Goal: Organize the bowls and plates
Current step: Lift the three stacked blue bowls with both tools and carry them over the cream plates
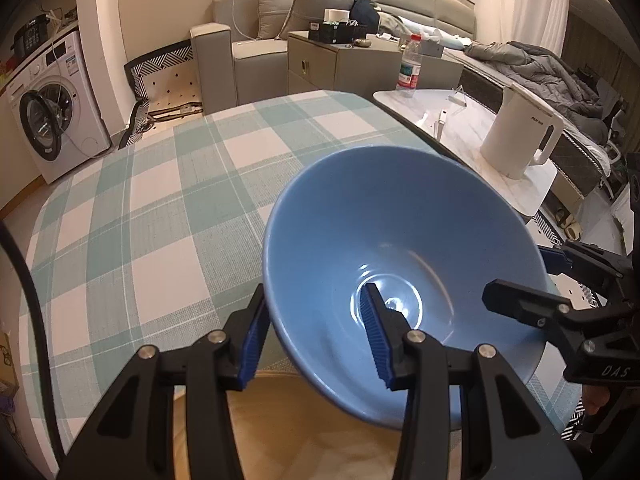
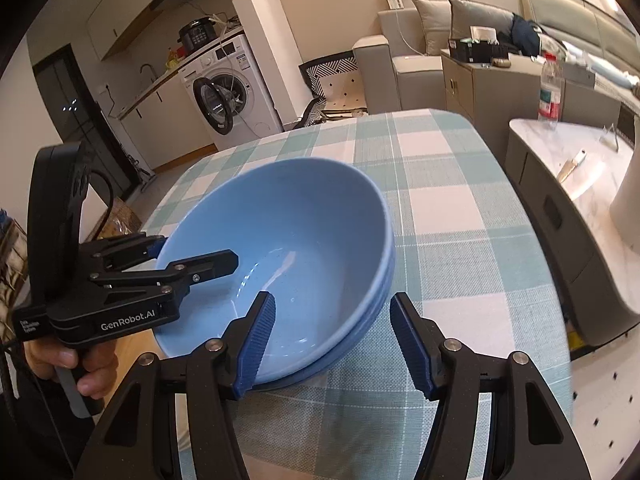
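A blue bowl (image 1: 400, 248) is nested in a second blue bowl (image 2: 372, 320) on the checked tablecloth (image 1: 160, 200). My left gripper (image 1: 316, 332) is open, its jaws straddling the bowl's near-left rim, one finger inside and one outside. It shows at the left of the right wrist view (image 2: 196, 256). My right gripper (image 2: 332, 344) is open and straddles the right rim of the stacked bowls (image 2: 288, 240), one finger inside, one outside. It shows at the right of the left wrist view (image 1: 520, 280). Neither jaw presses the rim.
A white side table (image 1: 460, 120) stands to the right with a white kettle (image 1: 520, 132) and a water bottle (image 1: 410, 66). A sofa (image 1: 240, 40) and a cabinet (image 1: 340, 64) stand beyond the table, a washing machine (image 1: 52, 112) at the left.
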### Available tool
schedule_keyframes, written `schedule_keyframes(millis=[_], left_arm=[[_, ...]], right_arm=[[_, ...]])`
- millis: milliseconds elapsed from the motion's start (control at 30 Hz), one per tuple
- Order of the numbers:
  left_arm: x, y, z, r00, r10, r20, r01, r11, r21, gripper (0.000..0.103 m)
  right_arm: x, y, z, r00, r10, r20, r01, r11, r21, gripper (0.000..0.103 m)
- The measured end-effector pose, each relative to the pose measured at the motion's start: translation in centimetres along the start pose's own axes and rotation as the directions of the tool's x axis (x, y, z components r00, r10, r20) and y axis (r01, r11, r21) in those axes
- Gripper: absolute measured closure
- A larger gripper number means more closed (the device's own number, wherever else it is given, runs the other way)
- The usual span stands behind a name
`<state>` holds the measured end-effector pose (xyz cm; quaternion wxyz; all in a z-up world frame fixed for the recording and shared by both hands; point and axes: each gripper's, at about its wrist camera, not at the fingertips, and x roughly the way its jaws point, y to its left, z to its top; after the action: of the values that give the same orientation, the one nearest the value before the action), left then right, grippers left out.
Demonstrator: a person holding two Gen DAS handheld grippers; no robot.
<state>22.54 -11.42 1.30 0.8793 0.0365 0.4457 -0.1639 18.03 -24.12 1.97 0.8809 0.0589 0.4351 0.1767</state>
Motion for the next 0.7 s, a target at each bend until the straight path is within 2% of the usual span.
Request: schedule_keyframes(millis=[67,167,433,700], left_arm=[[0.3,0.2,-0.1,1.0,-0.012,-0.012,0.012,1.0,-0.009,0.059],[0.2,0.1,-0.2,0.999,-0.04,-0.011,0.04,0.999,-0.009,0.059],[-0.1,-0.1,-0.4,0.997,-0.079,-0.007,0.078,0.997,-0.023,0.059],[-2.0,-0.5,0.2,0.995,-0.09,0.042,0.091,0.995,-0.026,0.059]], right_arm=[[0.1,-0.3,0.0,1.0,0.029,0.002,-0.029,0.999,0.021,0.052],[0.1,-0.3,0.1,1.0,0.03,0.009,-0.03,0.999,0.021,0.054],[-0.5,-0.4,0.0,1.0,0.02,0.023,-0.021,0.999,0.026,0.054],[-2.2,0.1,0.1,0.998,0.016,0.058,-0.017,1.0,0.012,0.054]])
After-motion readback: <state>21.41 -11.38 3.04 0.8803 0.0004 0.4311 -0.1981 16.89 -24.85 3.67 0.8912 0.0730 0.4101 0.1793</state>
